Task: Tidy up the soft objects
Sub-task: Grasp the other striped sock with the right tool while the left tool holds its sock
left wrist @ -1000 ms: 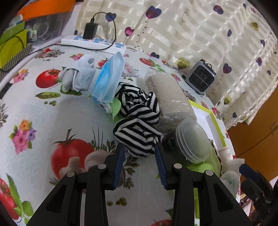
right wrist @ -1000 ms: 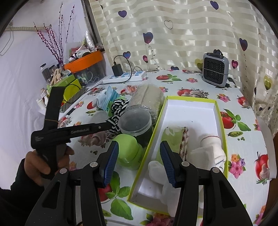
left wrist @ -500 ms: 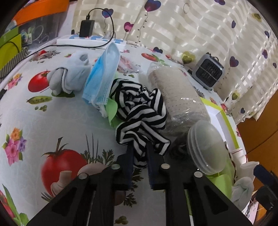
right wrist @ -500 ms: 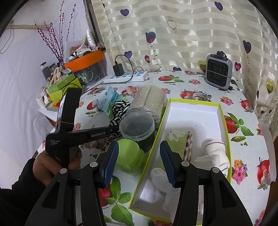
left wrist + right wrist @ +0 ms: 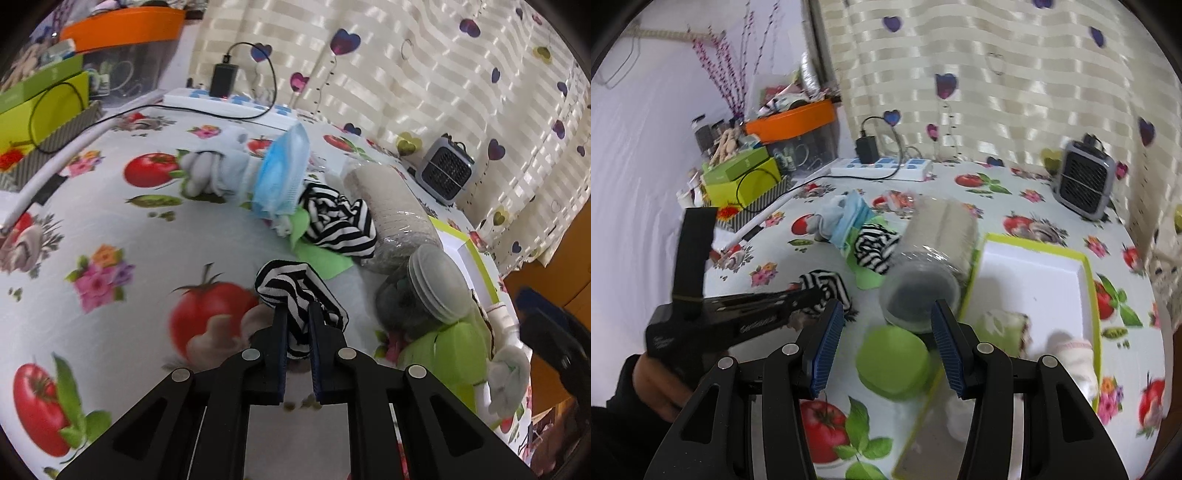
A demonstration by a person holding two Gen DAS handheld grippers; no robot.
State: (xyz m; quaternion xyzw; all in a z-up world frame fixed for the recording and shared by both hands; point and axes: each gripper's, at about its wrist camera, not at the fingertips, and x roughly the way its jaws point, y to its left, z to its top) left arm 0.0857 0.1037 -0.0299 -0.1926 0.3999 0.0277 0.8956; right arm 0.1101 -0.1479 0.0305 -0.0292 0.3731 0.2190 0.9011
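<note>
Black-and-white striped sock (image 5: pixel 295 291) is pinched in the left claw (image 5: pixel 297 325), just above the bench (image 5: pixel 110 221). Its loose end could snag the lidded jar (image 5: pixel 424 291) to the right. The right claw (image 5: pixel 886 343) gapes, holding nothing.

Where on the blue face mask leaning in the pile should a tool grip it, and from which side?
Grip the blue face mask by its raised upper edge, coming down from above on its open tablecloth side. It stands tilted on edge against the grey-blue socks, so that thin edge is free; its lower end is buried among cloths.
</note>
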